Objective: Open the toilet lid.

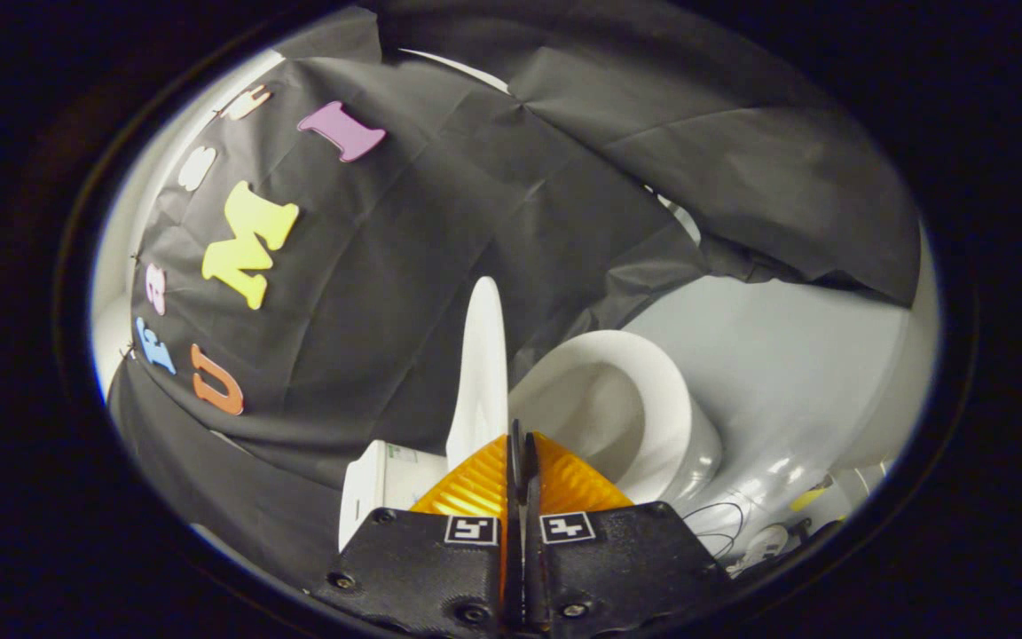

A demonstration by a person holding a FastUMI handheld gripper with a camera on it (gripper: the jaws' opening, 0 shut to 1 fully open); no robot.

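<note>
A white toilet shows just beyond my fingers, and the whole scene is rolled sideways. Its lid [484, 364] is lifted off the seat and stands edge-on, rising from behind one finger. The white seat ring and bowl [626, 399] lie open beside the lid. The tank [378, 484] sits on the lid's other side. My gripper [520, 439] is shut, its fingers pressed together with nothing visible between them. The tips sit right at the base of the lid, between lid and seat; whether they touch the lid is hidden.
Black cloth walls [404, 266] hang close behind the toilet. A pale grey floor [786, 355] spreads past the bowl. Thin cables [724, 524] and small objects lie on the floor near the toilet's foot.
</note>
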